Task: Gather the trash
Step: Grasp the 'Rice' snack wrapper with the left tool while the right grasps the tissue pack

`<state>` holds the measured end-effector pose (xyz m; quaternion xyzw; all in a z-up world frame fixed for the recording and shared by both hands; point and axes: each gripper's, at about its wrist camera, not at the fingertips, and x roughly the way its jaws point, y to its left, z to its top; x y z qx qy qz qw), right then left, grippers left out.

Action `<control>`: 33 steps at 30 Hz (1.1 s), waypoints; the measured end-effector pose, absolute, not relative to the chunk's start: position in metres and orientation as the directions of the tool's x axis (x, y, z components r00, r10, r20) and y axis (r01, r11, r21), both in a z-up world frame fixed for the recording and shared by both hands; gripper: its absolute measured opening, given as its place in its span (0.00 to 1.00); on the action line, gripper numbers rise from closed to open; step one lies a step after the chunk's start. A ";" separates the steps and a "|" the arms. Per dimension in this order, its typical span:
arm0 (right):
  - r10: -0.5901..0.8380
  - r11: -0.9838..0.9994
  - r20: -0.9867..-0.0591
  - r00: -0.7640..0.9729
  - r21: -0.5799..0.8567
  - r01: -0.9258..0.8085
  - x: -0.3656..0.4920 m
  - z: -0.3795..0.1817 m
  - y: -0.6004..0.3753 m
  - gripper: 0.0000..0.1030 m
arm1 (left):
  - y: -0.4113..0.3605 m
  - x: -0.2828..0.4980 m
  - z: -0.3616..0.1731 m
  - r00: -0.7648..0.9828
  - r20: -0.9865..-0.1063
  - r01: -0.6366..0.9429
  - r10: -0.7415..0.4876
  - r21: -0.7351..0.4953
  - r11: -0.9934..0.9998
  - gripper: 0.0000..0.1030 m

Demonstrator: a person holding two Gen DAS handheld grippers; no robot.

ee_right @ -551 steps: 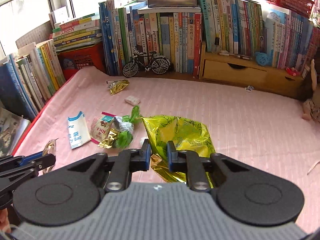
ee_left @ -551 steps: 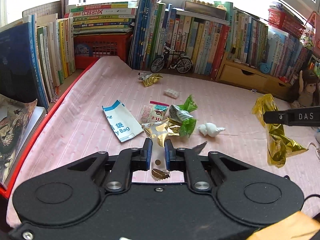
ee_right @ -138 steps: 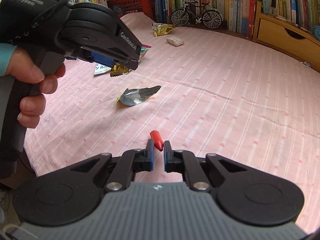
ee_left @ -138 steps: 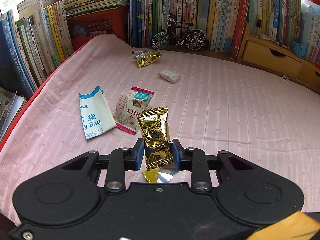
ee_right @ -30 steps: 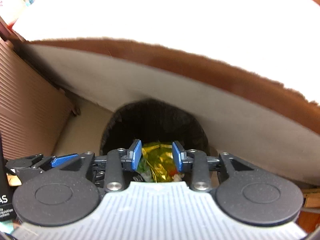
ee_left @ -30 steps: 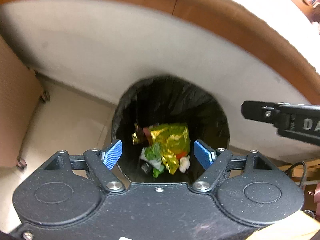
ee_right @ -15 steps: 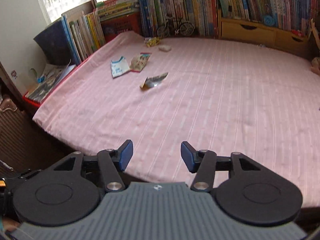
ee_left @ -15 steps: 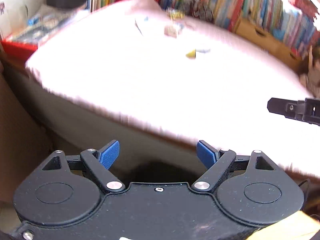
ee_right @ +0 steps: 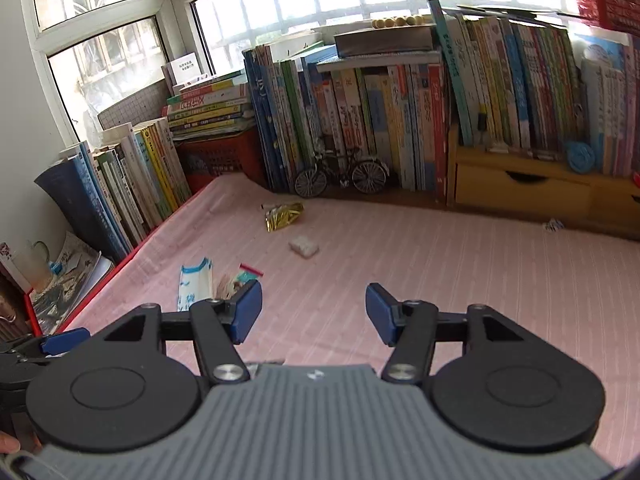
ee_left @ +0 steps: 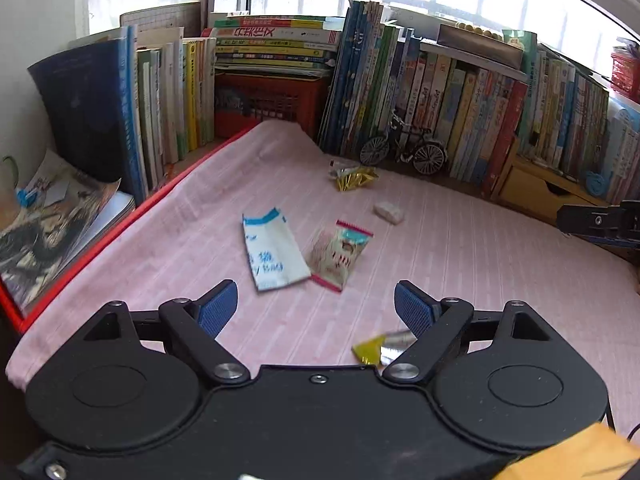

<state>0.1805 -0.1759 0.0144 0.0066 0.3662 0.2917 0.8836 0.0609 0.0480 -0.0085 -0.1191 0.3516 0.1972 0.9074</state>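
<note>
- Left wrist view: the left gripper (ee_left: 316, 308) is hovering low over a pink striped cloth (ee_left: 460, 264), its two blue-padded tongs standing wide apart and holding nothing.
- A white and blue paper bag (ee_left: 272, 256) is lying flat just ahead of the gap between the tongs, slightly to the left.
- A pink-edged snack wrapper (ee_left: 340, 254) is lying beside the bag on its right, the two touching or almost touching at their near corners.
- A small yellow and silver scrap (ee_left: 378, 350) is sitting close under the right tong, partly hidden by it.
- Farther ahead, a white crumpled lump (ee_left: 388, 212) is resting on the cloth, and a gold foil wrapper (ee_left: 354, 178) is lying beyond it, near a toy bicycle (ee_left: 404, 148) standing in front of a row of books (ee_left: 460, 104).
- The tip of the right gripper is showing at the right edge of this view.
- Right wrist view: the right gripper (ee_right: 314, 312) is also hanging above the cloth with its tongs spread apart and empty.
- The paper bag and snack wrapper are lying to the left, the wrapper partly hidden behind the left tong.
- The white lump and the gold foil wrapper are lying ahead and left of the gap, well apart from the tongs.
- A wooden drawer unit (ee_right: 520, 192) is standing under the books on the right.
</note>
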 end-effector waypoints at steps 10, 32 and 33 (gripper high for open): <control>0.552 0.752 -0.673 0.491 0.148 -0.643 0.297 -0.022 -0.129 0.70 | 0.069 0.177 -0.073 0.637 -0.731 -0.422 0.243 -0.067 0.904 0.81; 0.522 0.581 -0.810 0.268 0.108 -0.806 0.362 -0.142 -0.022 0.70 | 0.085 0.230 -0.140 0.546 -0.821 -0.311 0.167 -0.013 0.950 0.65; 0.519 0.580 -0.814 0.263 0.109 -0.807 0.363 -0.146 -0.019 0.70 | 0.085 0.229 -0.141 0.547 -0.821 -0.311 0.164 -0.018 0.950 0.64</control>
